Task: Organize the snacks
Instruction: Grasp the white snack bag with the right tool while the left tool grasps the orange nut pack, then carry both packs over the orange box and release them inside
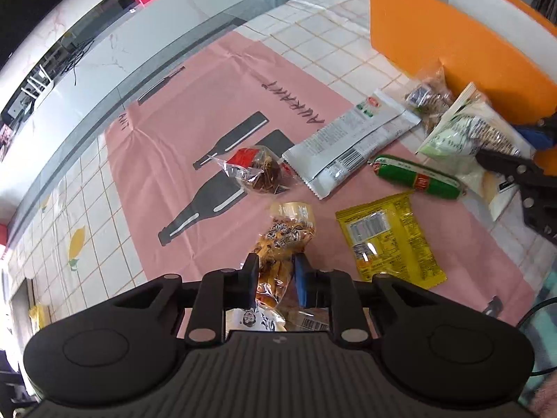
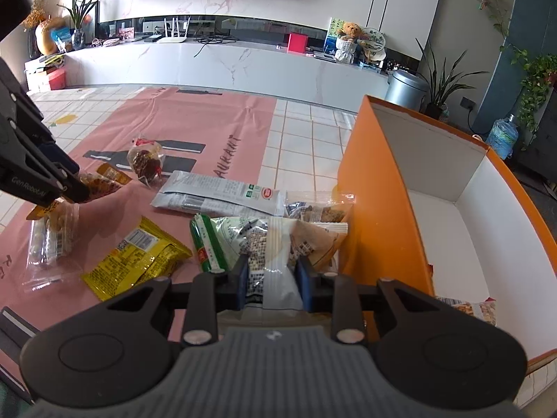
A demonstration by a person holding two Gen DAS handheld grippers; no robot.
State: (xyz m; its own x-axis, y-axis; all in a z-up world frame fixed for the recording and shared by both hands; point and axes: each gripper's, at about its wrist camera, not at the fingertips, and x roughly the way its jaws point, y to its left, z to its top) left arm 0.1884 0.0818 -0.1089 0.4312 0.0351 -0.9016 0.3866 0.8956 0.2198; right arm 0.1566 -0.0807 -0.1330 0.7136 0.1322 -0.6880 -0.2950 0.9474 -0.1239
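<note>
The left hand-held gripper point(image 1: 276, 275) was found clenched on a clear snack bag point(image 1: 289, 233), raised off the desk point(image 1: 181, 146); the right hand-held gripper point(image 2: 272, 278) was found clenched on a white-green packet point(image 2: 275, 244) just beside the orange box point(image 2: 379, 216); other snacks were left scattered on the desk. It was judged that each packet should be carried over the box wall before release; crushing should be avoided.
</note>
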